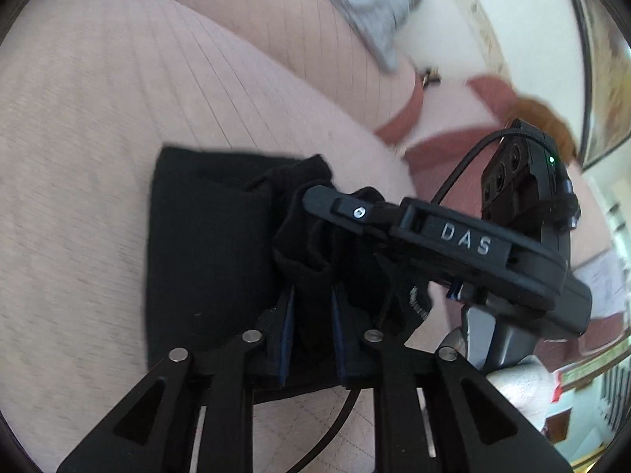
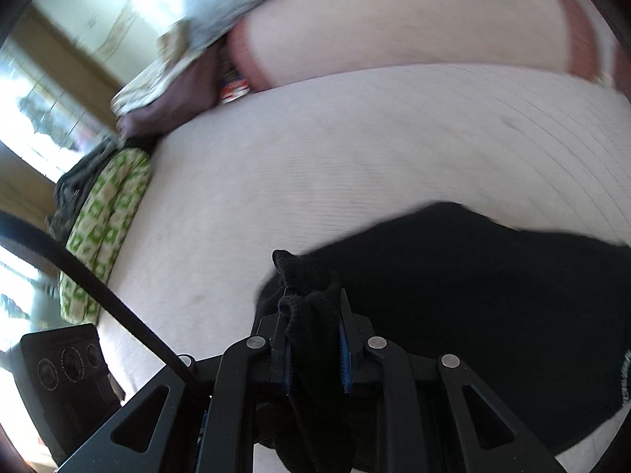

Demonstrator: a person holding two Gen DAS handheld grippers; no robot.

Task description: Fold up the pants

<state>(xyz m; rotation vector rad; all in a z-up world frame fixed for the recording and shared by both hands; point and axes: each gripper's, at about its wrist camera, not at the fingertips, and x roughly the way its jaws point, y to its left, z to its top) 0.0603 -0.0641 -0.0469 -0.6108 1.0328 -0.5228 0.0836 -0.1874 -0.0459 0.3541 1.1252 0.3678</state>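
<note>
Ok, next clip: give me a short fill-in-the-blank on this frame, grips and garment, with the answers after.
1. The pants are ____ in colour.
2. The left gripper is shut on a bunch of the ____.
3. In the left wrist view, the right gripper bears the letters ____.
4. Beside the bed, in the right wrist view, lies a cushion patterned in ____ and cream.

Answers: black; pants; DAS; green

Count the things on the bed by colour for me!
Black: 1, the pants
Grey: 1, the blanket
Green and white: 1, the patterned cloth
Red and white: 1, a small packet, too blurred to name
Total: 4
</note>
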